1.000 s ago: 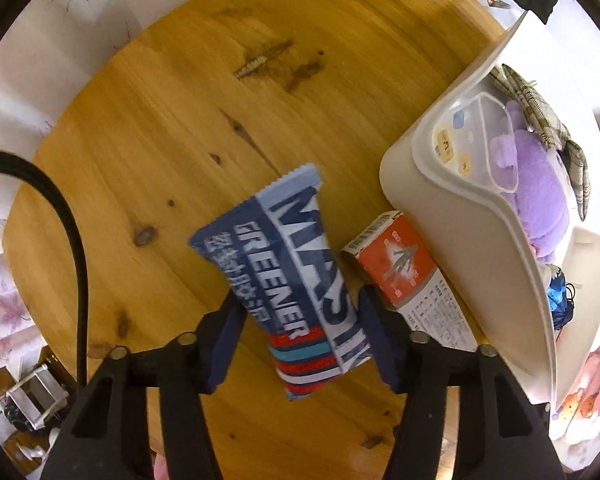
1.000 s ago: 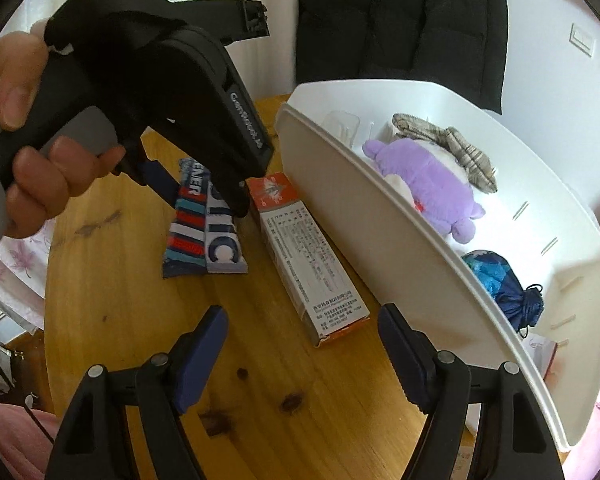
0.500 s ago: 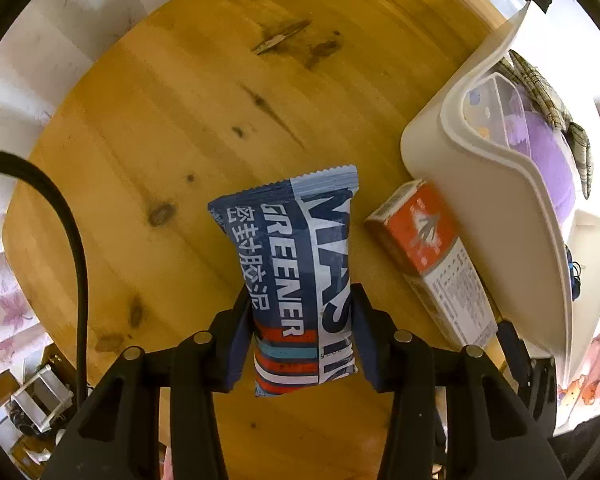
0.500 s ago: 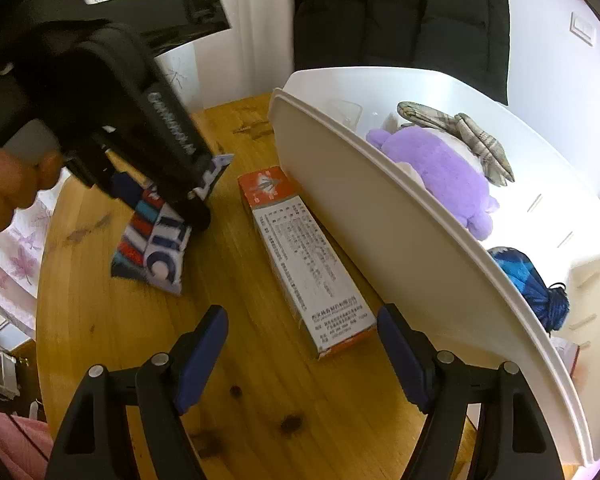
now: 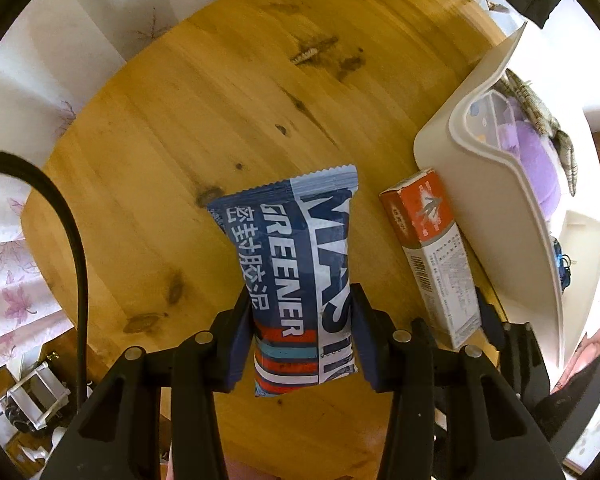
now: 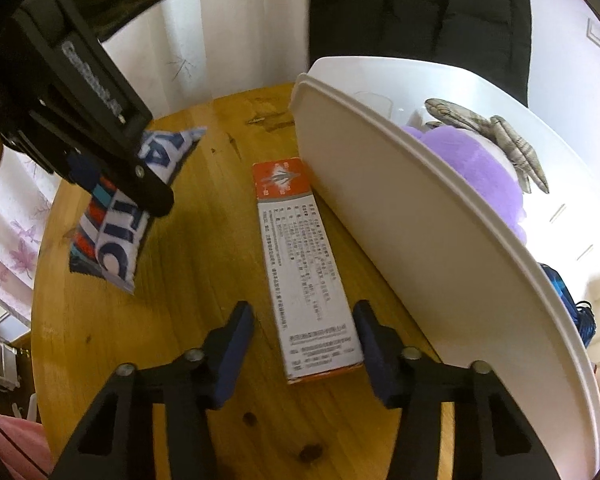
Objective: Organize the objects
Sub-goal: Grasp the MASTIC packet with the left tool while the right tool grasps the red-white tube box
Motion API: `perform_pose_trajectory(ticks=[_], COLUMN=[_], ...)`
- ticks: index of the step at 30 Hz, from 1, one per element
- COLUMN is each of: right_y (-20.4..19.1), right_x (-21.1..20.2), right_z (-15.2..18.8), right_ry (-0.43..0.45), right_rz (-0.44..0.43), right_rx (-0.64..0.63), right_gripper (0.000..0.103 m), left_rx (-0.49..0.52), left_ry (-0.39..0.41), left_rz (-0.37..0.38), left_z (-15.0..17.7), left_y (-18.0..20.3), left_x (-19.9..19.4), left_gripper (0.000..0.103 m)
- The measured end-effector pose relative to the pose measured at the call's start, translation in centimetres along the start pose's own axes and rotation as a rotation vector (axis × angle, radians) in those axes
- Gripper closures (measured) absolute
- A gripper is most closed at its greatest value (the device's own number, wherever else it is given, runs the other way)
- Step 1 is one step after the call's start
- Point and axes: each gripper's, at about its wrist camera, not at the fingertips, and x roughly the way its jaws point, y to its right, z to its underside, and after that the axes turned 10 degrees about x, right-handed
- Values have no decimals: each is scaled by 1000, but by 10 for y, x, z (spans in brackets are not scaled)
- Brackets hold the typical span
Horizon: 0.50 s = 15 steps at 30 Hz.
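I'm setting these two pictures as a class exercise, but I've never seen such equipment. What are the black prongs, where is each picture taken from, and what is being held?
There is no robot. A person holds tongs in each hand, each with a camera looking along its two fingers. One picture is from the left tongs, which have just closed on a blue packet over the round wooden table. The other is from the right tongs, whose jaws have just been closing around a long orange-and-white box lying beside a white bin, without gripping it yet. A purple plush toy lies in the bin.
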Motion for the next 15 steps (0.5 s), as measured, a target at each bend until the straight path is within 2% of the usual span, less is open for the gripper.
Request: perform_pose_trajectory(ticks=[2,8,15], right_y=[-2,-13,-26], right_x=[1,-5,-23], right_z=[-1,-7,-25], right_ry=[-5,-12,18], right_rz=[-7,-34,-117], right_rx=[-7,-42,-48], right_gripper=[65,68,69], left_rx=[-2,-13,-31], left_ry=[8,13,42], left_rz=[-2,-16,-33], left_z=[1,2,1], left_y=[-4,-19,-41], left_x=[-6,-21,-48], left_gripper=[55,55,56])
